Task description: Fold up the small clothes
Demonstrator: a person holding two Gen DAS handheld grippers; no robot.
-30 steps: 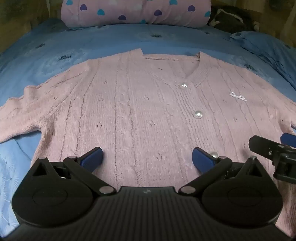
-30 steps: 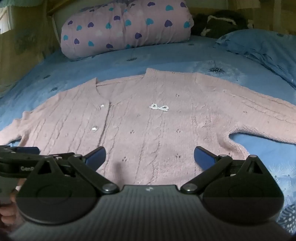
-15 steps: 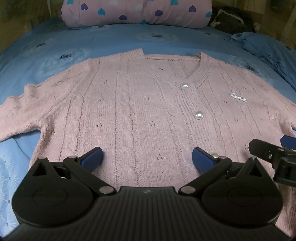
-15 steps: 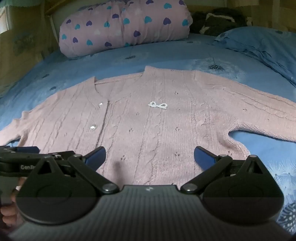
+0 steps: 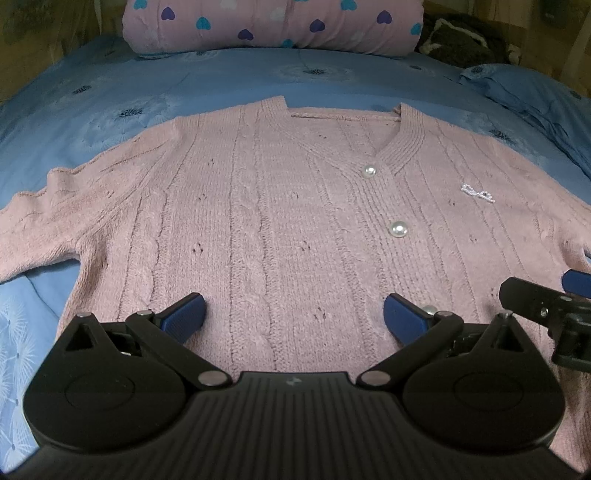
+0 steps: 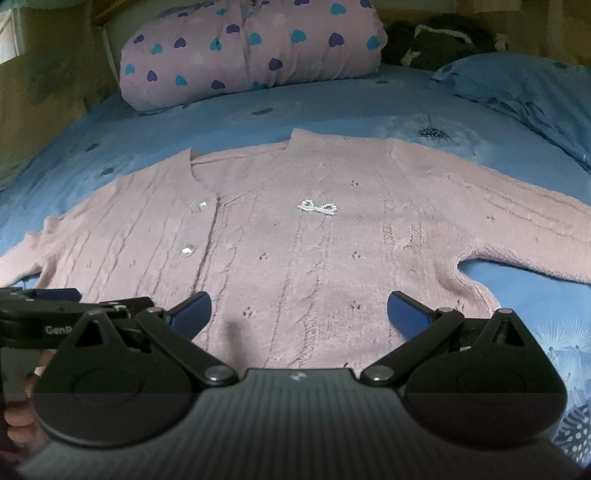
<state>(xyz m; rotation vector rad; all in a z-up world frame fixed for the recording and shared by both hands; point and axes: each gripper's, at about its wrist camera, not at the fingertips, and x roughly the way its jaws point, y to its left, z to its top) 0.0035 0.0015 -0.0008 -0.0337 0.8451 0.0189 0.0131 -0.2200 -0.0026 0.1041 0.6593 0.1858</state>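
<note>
bed: a blue bed cover (image 5: 229,74) is spread wide, with a pink pillow with hearts (image 5: 273,22) at the far edge and a blue pillow (image 6: 517,85) at the far right corner.
cardigan: a pink knit cardigan (image 5: 280,206) is laid flat and face up in the middle of the bed, buttoned, with both sleeves spread out to the sides.
small bits: pearl buttons (image 5: 398,229) are seen down the front, and a little bead bow (image 6: 317,207) is sewn on the chest.
left gripper: the left gripper (image 5: 293,314) is held wide apart, with nothing in it, low over the hem near the front edge of the bed.
right gripper: the right gripper (image 6: 299,314) is also spread wide with nothing held, just beside the left one over the hem.
task: no fold is made yet, it seems.
what could go wrong: only the top layer of the loose knit could be pinched, so the back would be left behind. a finger tip could be caught on a button or the bow. the two grippers could be bumped, as they are very near each other.
room to move: lots of bare bed is left past both sleeves and past the collar. the front edge is close.
</note>
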